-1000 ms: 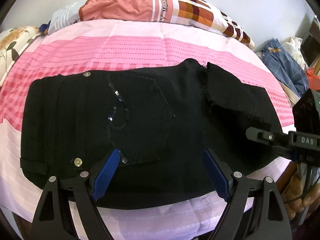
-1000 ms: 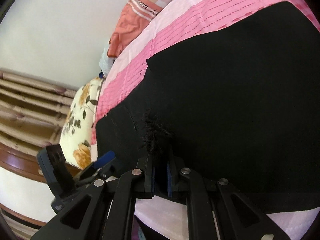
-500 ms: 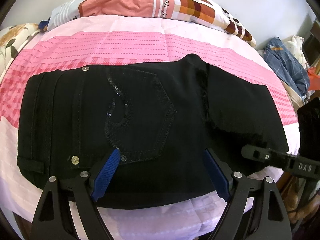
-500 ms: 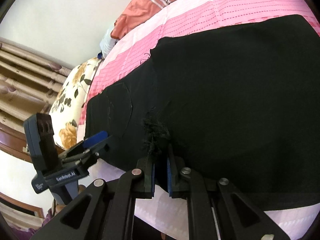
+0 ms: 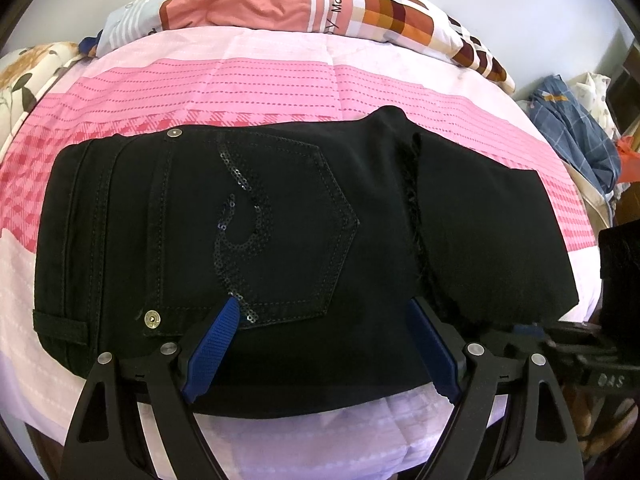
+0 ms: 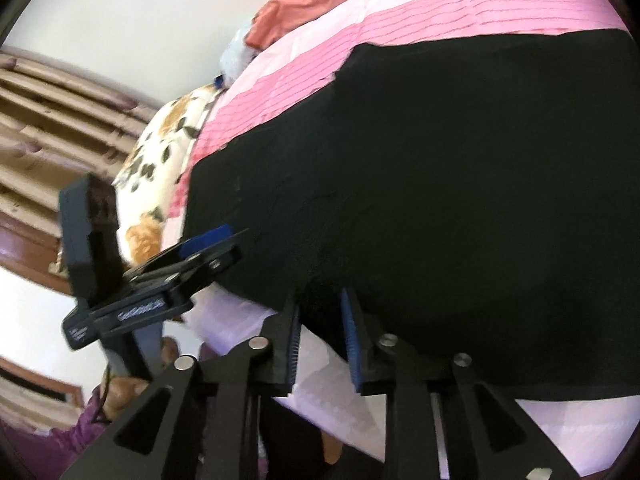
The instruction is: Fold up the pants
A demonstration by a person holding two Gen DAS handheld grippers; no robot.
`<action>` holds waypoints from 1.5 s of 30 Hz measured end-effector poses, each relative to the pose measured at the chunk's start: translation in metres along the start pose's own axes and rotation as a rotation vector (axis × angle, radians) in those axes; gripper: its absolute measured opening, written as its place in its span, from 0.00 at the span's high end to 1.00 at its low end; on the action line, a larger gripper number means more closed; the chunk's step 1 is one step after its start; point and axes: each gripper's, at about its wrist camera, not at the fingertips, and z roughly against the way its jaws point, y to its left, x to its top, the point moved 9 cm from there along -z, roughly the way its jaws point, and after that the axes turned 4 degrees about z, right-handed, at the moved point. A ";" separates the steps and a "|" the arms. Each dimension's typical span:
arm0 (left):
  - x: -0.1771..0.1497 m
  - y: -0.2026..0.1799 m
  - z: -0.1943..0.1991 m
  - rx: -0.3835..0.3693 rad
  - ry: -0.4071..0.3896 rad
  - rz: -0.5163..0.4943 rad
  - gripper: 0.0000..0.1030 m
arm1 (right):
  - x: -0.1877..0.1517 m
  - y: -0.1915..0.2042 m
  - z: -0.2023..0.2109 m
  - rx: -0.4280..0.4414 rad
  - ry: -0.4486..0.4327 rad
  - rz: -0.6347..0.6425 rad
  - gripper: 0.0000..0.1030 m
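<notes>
Black pants (image 5: 280, 232) lie folded on the pink striped bed, back pocket with sequin swirl (image 5: 240, 216) facing up, frayed leg hem (image 5: 416, 216) lying across the right part. My left gripper (image 5: 324, 312) is open, its blue pads over the pants' near edge. My right gripper (image 6: 320, 304) is open at the near edge of the pants (image 6: 460, 168), with the frayed hem between its pads. The left gripper (image 6: 208, 240) shows in the right wrist view, and the right gripper's body (image 5: 580, 344) sits at the right of the left view.
The bed sheet (image 5: 240, 80) has pink and pale bands. A patterned pillow (image 5: 320, 4) lies at the far edge, a floral pillow (image 6: 160, 152) at the left end. Blue checked clothes (image 5: 572, 128) are piled off the right side. A wooden headboard (image 6: 60, 100) stands left.
My right gripper has opened and let go of the frayed hem, which now lies flat on the folded pants. Both cameras pulled back slightly.
</notes>
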 end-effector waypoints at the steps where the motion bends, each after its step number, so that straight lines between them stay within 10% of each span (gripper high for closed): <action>1: 0.000 0.000 0.000 0.001 0.001 0.000 0.17 | -0.001 0.002 0.001 0.046 0.013 -0.012 0.78; 4: 0.001 0.002 0.003 0.006 -0.004 0.000 0.17 | 0.008 -0.006 0.026 0.341 -0.028 -0.214 0.78; 11: 0.003 0.005 0.005 0.013 -0.010 0.003 0.17 | 0.042 -0.082 0.090 0.173 -0.256 -0.305 0.78; 21: 0.001 -0.015 0.004 -0.026 -0.016 -0.009 0.17 | 0.007 -0.057 0.031 0.126 -0.061 -0.170 0.78; 26: 0.005 -0.054 0.012 -0.085 -0.051 -0.086 0.17 | 0.032 -0.062 0.076 0.211 -0.207 -0.152 0.78; 33: -0.004 -0.103 -0.016 -0.095 -0.005 -0.239 0.17 | 0.077 -0.151 0.145 0.189 -0.358 -0.197 0.78; 37: -0.014 -0.107 -0.036 -0.085 0.041 -0.256 0.17 | 0.081 -0.204 0.138 0.019 -0.357 -0.258 0.87; 40: -0.016 -0.105 -0.043 -0.083 0.050 -0.238 0.17 | 0.075 -0.220 0.138 0.098 -0.371 -0.338 1.00; 45: -0.013 -0.103 -0.044 -0.081 0.050 -0.232 0.17 | 0.087 -0.202 0.160 0.140 -0.456 -0.295 0.87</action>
